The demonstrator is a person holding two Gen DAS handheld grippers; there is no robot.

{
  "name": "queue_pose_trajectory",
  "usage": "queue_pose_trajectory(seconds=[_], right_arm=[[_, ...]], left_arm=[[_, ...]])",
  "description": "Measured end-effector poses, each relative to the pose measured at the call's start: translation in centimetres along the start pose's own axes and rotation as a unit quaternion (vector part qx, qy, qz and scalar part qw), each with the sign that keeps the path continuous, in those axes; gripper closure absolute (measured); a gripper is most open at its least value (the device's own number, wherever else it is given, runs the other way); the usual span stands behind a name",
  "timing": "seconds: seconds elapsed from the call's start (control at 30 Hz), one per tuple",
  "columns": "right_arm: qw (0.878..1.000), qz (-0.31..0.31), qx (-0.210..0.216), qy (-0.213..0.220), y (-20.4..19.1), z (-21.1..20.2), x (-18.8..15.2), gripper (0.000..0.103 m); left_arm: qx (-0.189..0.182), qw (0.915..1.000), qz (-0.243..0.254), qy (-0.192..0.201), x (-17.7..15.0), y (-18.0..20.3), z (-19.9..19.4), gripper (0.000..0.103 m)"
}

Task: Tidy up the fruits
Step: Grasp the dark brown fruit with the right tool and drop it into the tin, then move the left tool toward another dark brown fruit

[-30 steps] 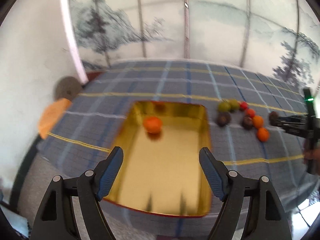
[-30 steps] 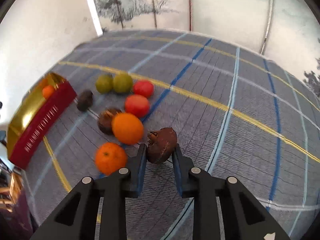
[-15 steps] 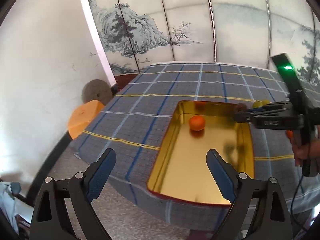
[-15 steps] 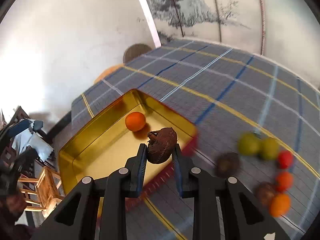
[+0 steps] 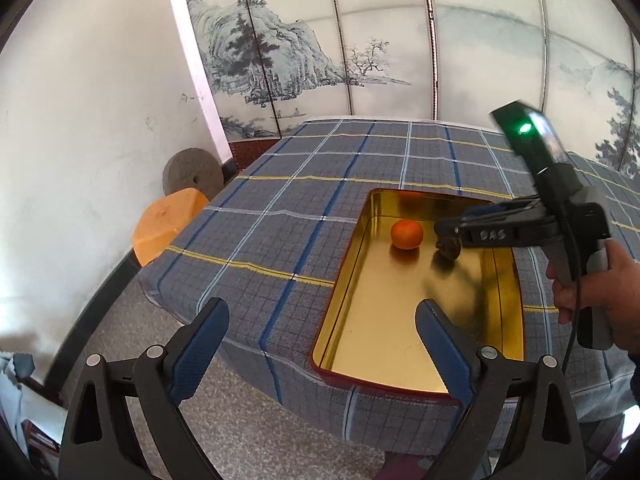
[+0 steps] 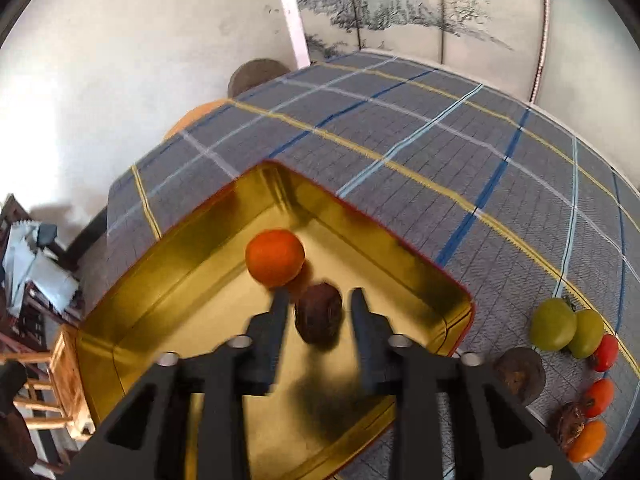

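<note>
Jaws opening and spread wide, with nothing between them, the left gripper (image 5: 322, 334) hangs over the near end of a gold tray (image 5: 342, 276) on a counter (image 5: 280, 208) draped in blue plaid cloth. An orange (image 5: 406, 234) lies toward the tray's far end. At right, a person's hand (image 5: 592, 280) steers the right gripper (image 5: 446, 236) over the tray, a dark brown fruit (image 5: 448, 247) at its tip. An orange stool (image 5: 168, 224) stands beside the counter.

From the right wrist, the right gripper (image 6: 318, 312) has its jaws opening; the dark brown fruit (image 6: 319, 316) sits between the fingers (image 6: 276, 320) with a gap on either side, blurred, over the tray (image 6: 448, 312) floor just beside the orange (image 6: 275, 257). Right of the tray, more fruit lies on the cloth: two green fruits (image 6: 566, 329), small red ones (image 6: 604, 354), another dark fruit (image 6: 519, 375) and a second orange (image 6: 586, 440).
</note>
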State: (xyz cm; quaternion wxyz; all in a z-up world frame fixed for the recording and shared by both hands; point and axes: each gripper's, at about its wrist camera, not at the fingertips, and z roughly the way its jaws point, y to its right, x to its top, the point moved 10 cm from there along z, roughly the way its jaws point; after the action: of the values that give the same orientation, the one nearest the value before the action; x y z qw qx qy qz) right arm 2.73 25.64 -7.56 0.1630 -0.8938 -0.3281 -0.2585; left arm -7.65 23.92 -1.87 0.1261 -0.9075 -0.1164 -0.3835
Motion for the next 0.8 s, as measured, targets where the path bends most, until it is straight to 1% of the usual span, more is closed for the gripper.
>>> queue_pose_trajectory(seconds=[0.03,0.07,0.1,0.17,0.23,0.3,0.4,0.43,0.5,0.6,0.67,0.7,0.77,0.8], right_arm=[[1.0,0.006,0.003,0.011,0.0,-0.4,0.3,0.046],[1.0,0.011,0.008,0.027,-0.1,-1.1,0.6,0.044],[0.999,0.016,0.013,0.048,-0.1,-2.1,0.9,0.043],[0.997,0.026,0.015,0.074,0.1,-3.8,1.0,0.042],[0.994,0.031,0.013,0.1,0.6,-6.0,0.4,0.042],[0.992,0.034,-0.01,0.123,1.7,-8.3,-0.9,0.039],[0.987,0.051,-0.057,0.142,4.7,-11.1,-3.7,0.031],[0.984,0.064,-0.078,0.144,6.5,-12.1,-5.2,0.028],[0.98,0.088,-0.108,0.14,9.7,-13.4,-7.6,0.026],[0.968,0.128,-0.186,0.108,16.0,-15.2,-12.3,0.025],[0.957,0.157,-0.226,0.091,19.9,-16.5,-15.4,0.024],[0.949,0.17,-0.255,0.079,22.1,-17.3,-17.2,0.02],[0.935,0.188,-0.294,0.06,25.0,-18.3,-19.8,0.019],[0.93,0.2,-0.304,0.056,26.3,-18.9,-21.0,0.019]], left_arm=[[0.0,1.0,-0.001,-0.001,-0.1,0.0,0.0,0.007],[0.0,1.0,-0.002,-0.002,-0.2,-0.1,-0.1,0.007],[0.001,1.0,-0.002,-0.002,-0.3,-0.3,-0.2,0.006],[-0.002,1.0,-0.003,-0.003,-0.4,-0.3,-0.2,0.006],[-0.004,1.0,0.0,-0.004,-0.5,0.1,-0.4,0.005],[-0.006,1.0,0.005,-0.003,-0.5,0.4,-0.6,0.005],[-0.012,0.9997,0.02,-0.001,-0.6,1.4,-0.9,0.005],[-0.013,0.9996,0.024,-0.001,-0.6,1.8,-1.0,0.005],[-0.025,0.999,0.036,-0.005,-0.6,3.0,-1.3,0.004],[-0.033,0.9981,0.053,-0.003,-0.7,4.7,-1.7,0.004],[-0.036,0.997,0.069,0.001,-0.8,6.0,-2.0,0.004],[-0.04,0.996,0.08,0.001,-0.9,6.8,-2.1,0.004],[-0.045,0.9942,0.097,-0.002,-1.2,8.2,-2.2,0.004],[-0.053,0.993,0.106,-0.004,-1.4,8.9,-2.3,0.004]])
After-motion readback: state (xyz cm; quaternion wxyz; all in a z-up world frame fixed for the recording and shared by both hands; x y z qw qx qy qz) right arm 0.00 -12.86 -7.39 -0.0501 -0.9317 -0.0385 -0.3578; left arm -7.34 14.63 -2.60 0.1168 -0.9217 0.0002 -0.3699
